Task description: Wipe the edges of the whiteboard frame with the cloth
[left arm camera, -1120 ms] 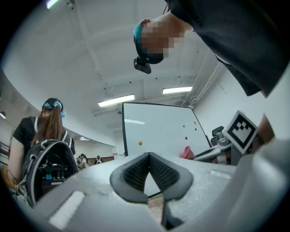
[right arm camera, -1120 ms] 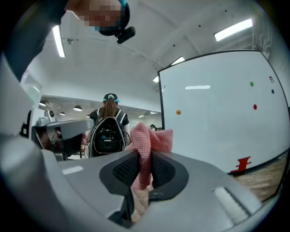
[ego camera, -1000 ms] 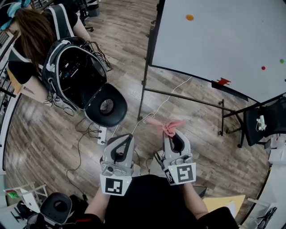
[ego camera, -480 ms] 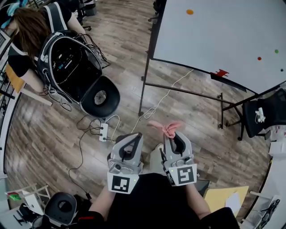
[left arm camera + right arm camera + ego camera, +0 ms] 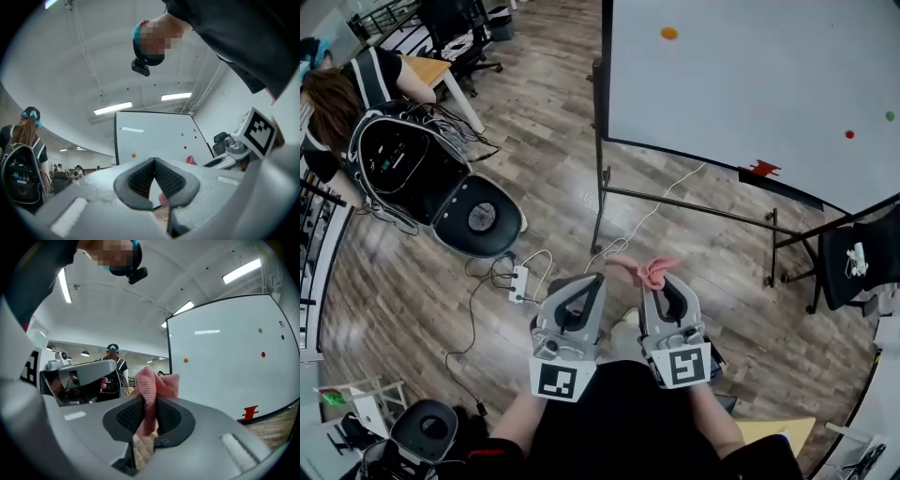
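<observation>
A white whiteboard (image 5: 750,84) with a dark frame (image 5: 606,70) stands on a wheeled stand ahead of me, with coloured magnet dots and a red mark near its bottom edge. My right gripper (image 5: 661,286) is shut on a pink cloth (image 5: 649,270), which sticks up between its pads (image 5: 149,394). My left gripper (image 5: 589,289) is beside it, jaws shut with nothing between them (image 5: 153,176). Both grippers are held low near my body, well short of the board (image 5: 225,366). In the left gripper view the whiteboard (image 5: 154,138) rises straight ahead.
A person (image 5: 337,103) with a black backpack sits at the left by a black chair (image 5: 478,217). A power strip (image 5: 518,281) and cables lie on the wooden floor. A black chair (image 5: 858,262) is at the right, and the board's stand legs (image 5: 598,211) are ahead.
The view has shifted so the whiteboard's left edge lies more central and the seated person further left. My left gripper has moved right, close beside the right one. The cloth stays gripped.
</observation>
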Demonstrator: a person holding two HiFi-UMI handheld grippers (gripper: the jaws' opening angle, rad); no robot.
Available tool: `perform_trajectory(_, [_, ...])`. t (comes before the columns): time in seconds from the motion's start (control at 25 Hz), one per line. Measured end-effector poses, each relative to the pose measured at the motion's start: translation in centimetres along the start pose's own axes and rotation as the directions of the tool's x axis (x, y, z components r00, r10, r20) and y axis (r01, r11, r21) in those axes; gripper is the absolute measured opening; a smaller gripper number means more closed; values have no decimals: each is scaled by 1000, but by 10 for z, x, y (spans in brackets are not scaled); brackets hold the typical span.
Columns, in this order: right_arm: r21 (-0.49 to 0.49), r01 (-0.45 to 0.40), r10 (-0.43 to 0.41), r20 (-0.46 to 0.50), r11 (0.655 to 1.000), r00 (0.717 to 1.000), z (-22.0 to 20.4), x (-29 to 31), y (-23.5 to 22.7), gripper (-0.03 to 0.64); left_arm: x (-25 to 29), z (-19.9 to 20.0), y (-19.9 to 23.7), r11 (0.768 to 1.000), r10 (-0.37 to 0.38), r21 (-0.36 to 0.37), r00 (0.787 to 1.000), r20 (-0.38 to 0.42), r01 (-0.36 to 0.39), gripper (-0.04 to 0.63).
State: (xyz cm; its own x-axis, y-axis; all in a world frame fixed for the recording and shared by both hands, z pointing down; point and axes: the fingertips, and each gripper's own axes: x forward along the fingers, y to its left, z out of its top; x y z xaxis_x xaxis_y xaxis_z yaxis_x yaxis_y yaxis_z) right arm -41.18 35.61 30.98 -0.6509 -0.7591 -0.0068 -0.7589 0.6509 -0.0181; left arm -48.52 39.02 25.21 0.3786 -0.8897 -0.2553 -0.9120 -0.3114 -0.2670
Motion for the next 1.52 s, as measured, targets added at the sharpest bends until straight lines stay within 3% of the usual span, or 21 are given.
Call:
perform_trajectory(0.24, [-43, -73, 72, -28, 996, 997, -1, 3, -31, 51, 23, 2, -20, 997, 69, 17, 998, -4, -69, 2])
perform_trajectory(0.56, [-100, -106, 108, 17, 989, 994, 7, 18, -41, 51, 44, -10, -23, 997, 71, -8, 997, -22, -71, 1])
perform_trajectory(0.8, [-144, -115, 114, -12, 983, 993, -4, 49, -59, 51, 81, -37, -15, 998, 42, -42, 999, -15, -43, 0])
perform_trajectory(1.12, [-195, -121, 102, -107, 973, 989, -30, 118, -82, 51, 136, -71, 30, 997, 22, -68, 1000, 19, -21, 0])
perform_trajectory(1.52, [-191, -93, 41, -259, 977, 965, -64, 220, -123, 51, 209, -127, 93, 996, -28, -82, 999, -18, 26, 0])
